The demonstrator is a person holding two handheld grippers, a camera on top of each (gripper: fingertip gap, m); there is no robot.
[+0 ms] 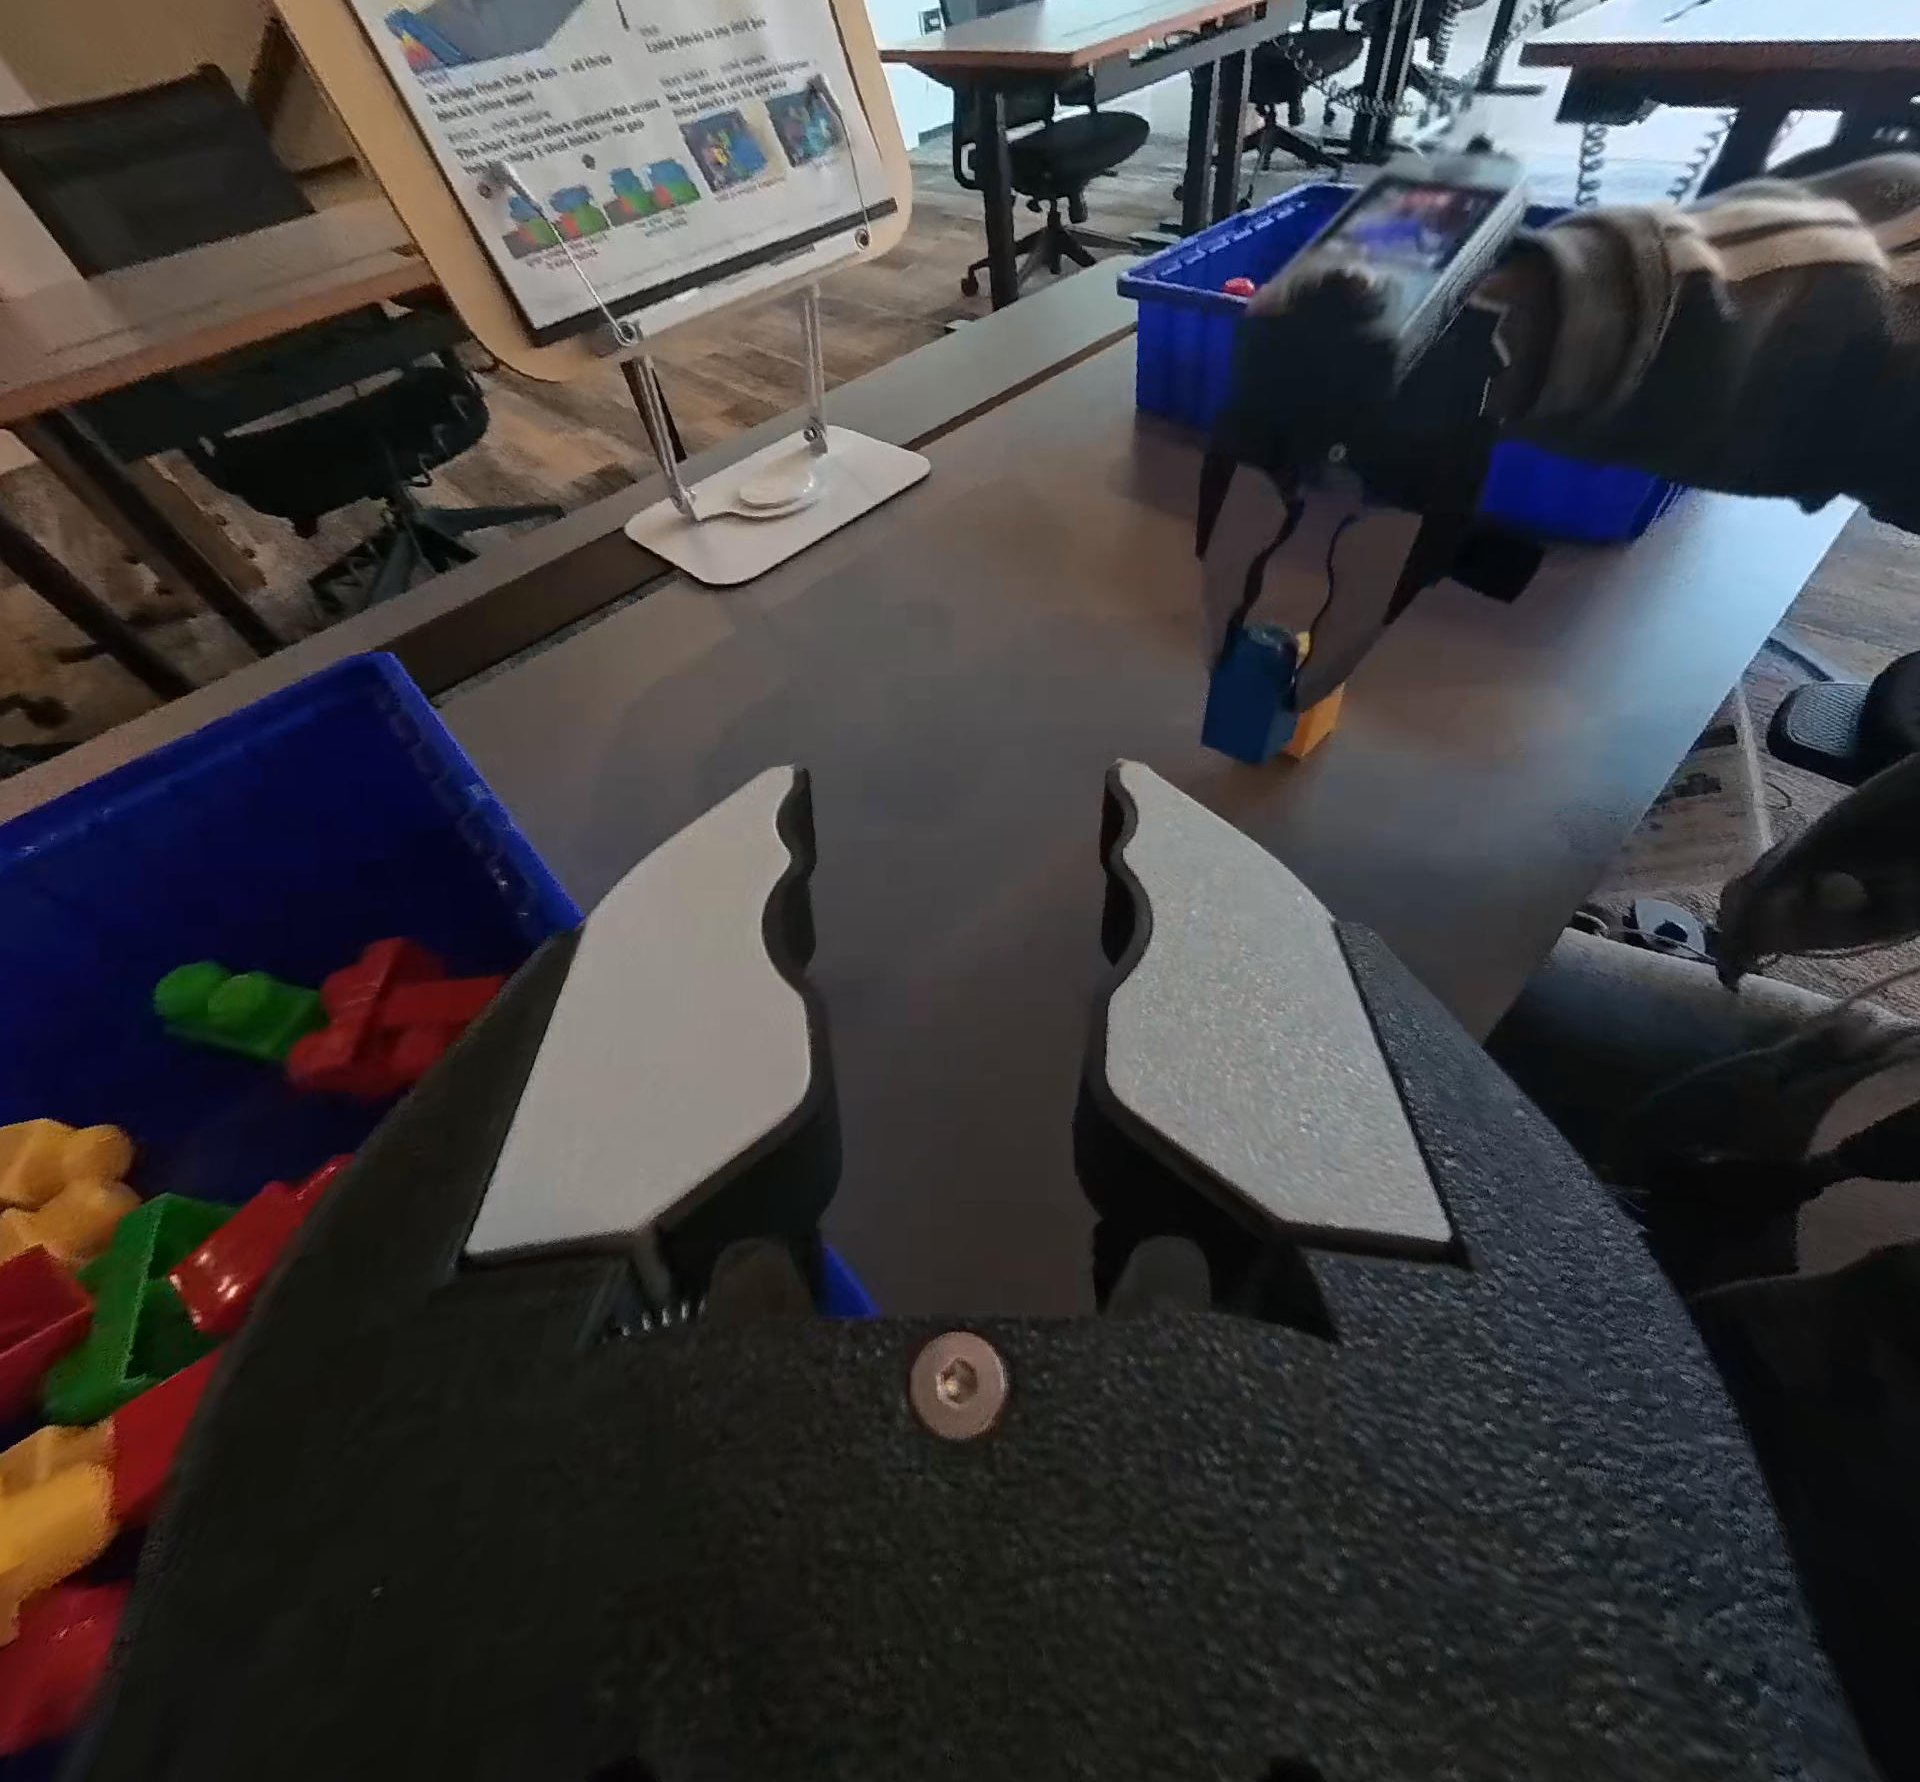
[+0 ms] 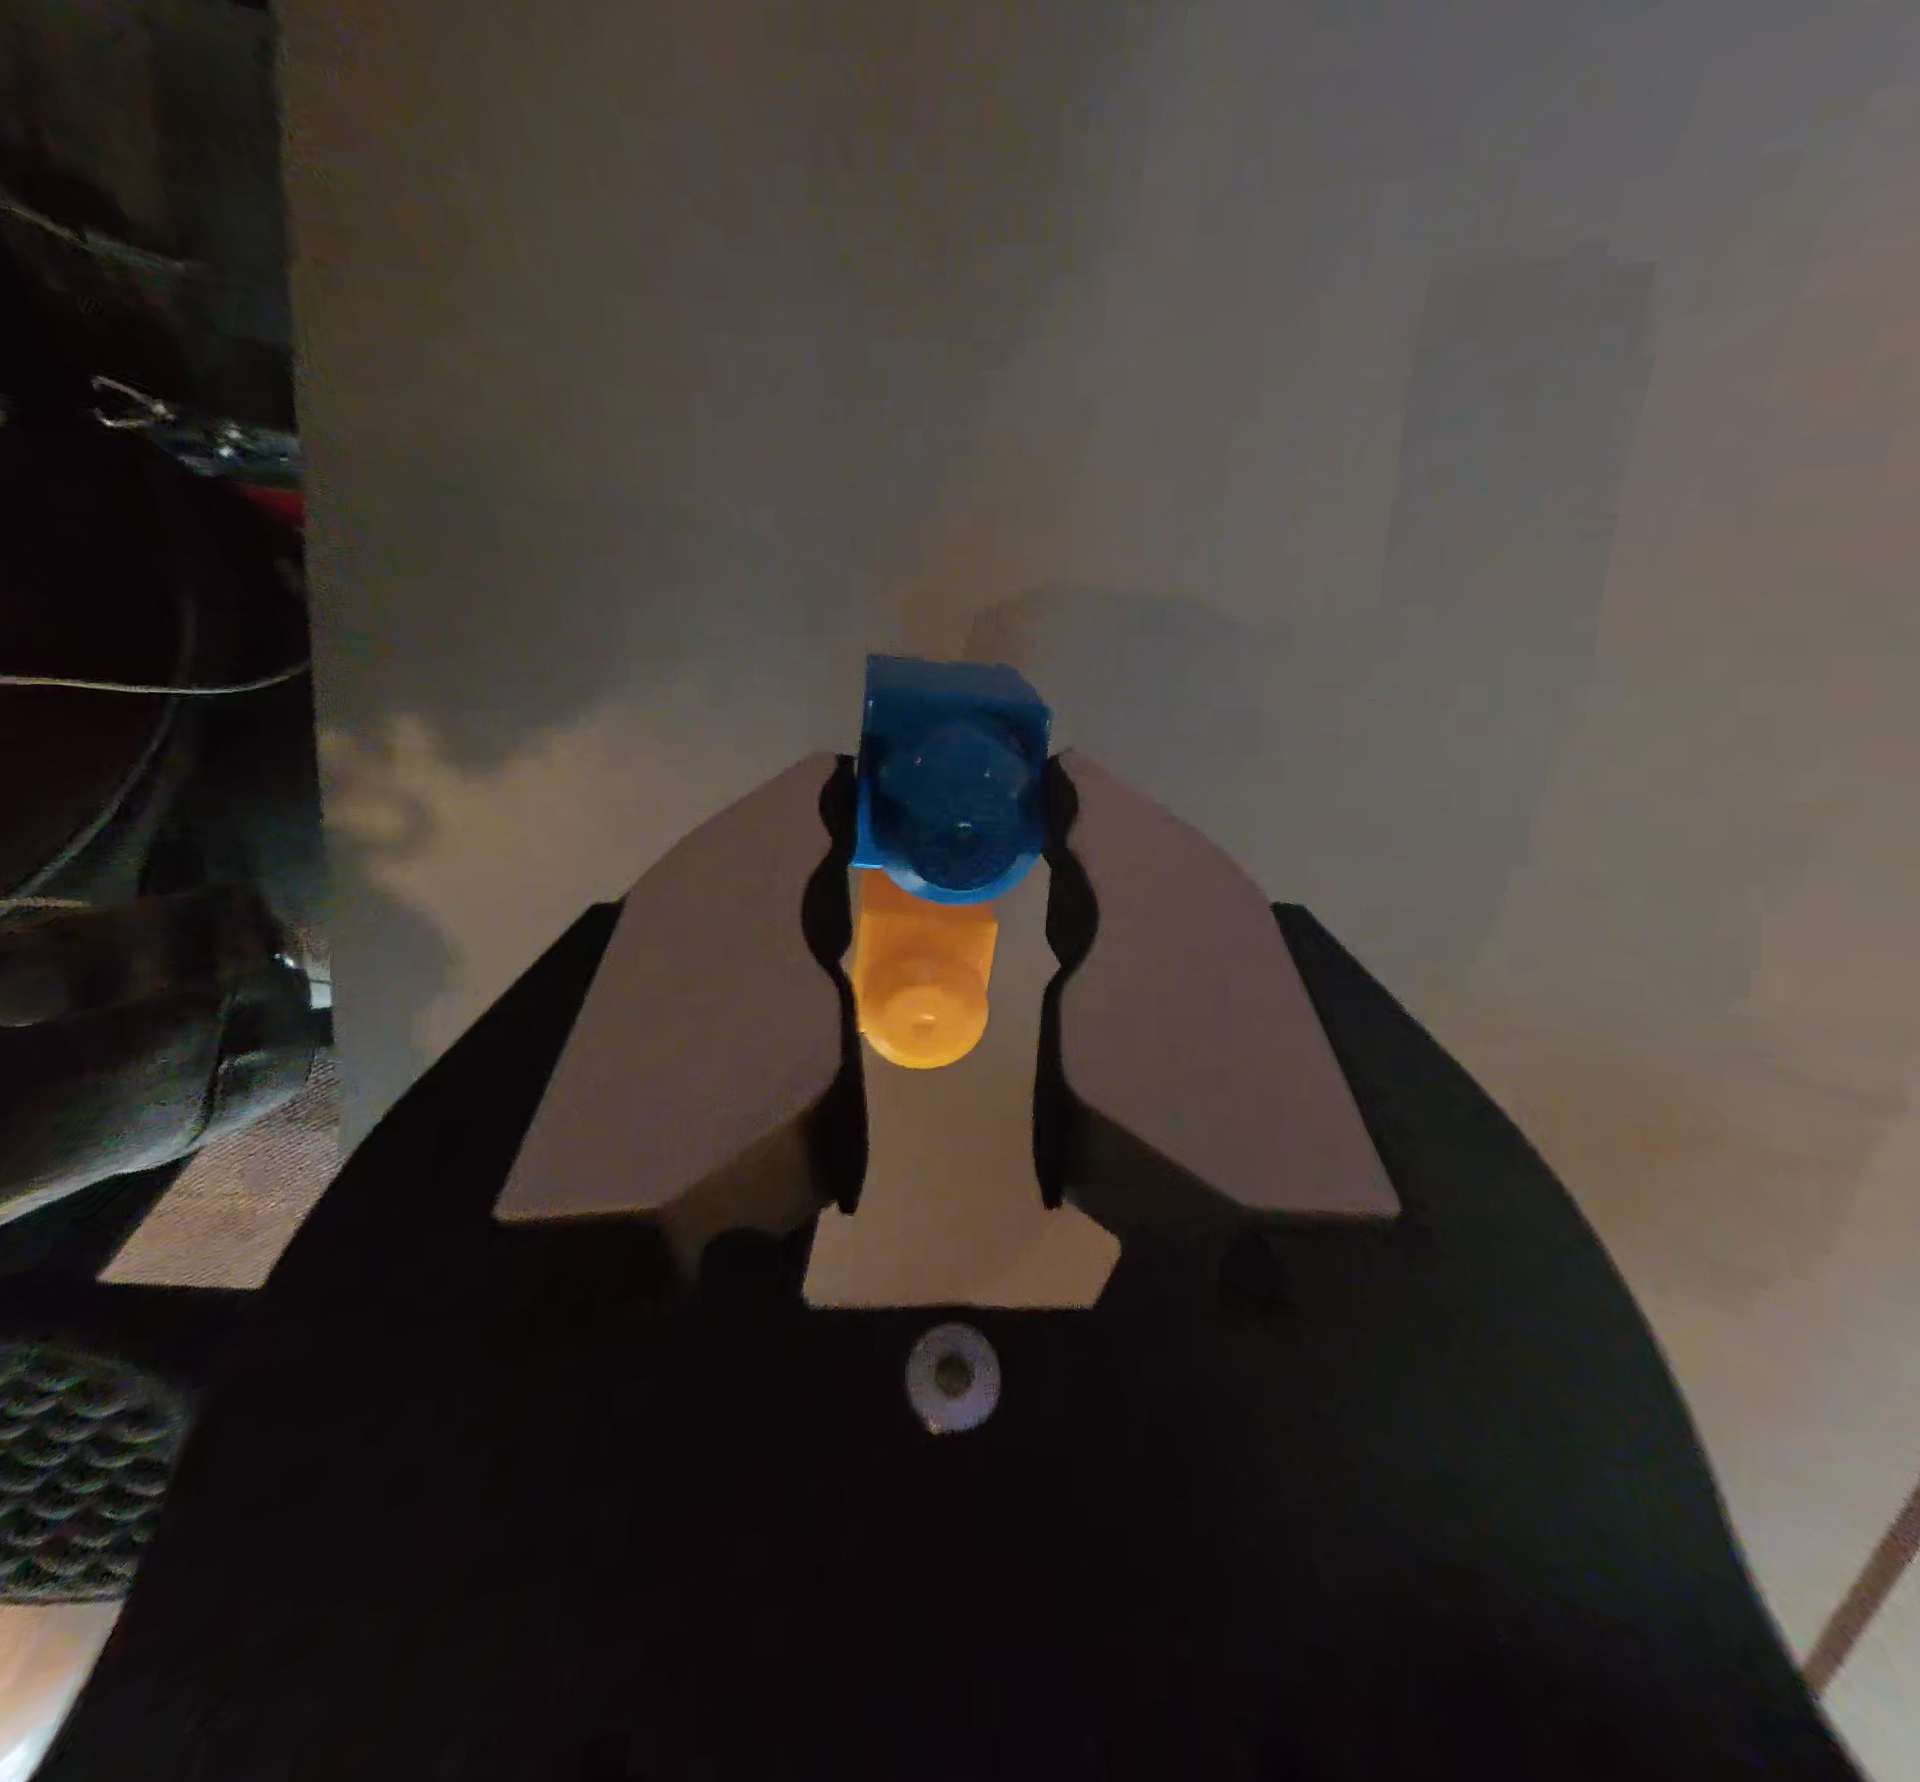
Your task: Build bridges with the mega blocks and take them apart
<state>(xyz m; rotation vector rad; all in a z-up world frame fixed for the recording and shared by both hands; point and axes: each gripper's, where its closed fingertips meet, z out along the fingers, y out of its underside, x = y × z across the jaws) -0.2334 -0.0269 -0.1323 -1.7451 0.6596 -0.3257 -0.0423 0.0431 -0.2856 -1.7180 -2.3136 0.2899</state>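
My left gripper (image 1: 956,776) is open and empty, held above the dark table (image 1: 935,610). Beside it on the left, a blue bin (image 1: 270,797) holds several red, green and yellow mega blocks (image 1: 384,1015). My right gripper (image 2: 948,766) points down at the table and is shut on a blue one-stud block (image 2: 951,787). A yellow one-stud block (image 2: 920,994) stands right beside the blue one, between the fingers but not gripped. The left wrist view shows the right gripper (image 1: 1283,662) farther off, with the blue block (image 1: 1247,704) and yellow block (image 1: 1317,724) on the table.
A second blue bin (image 1: 1184,350) stands at the table's far right, behind the right gripper. A white stand (image 1: 779,506) with a picture sheet stands at the far edge. The table's right edge (image 1: 1662,797) drops to the floor. Desks and chairs lie beyond. The gap from one gripper's tips to the other's is roughly 25 cm.
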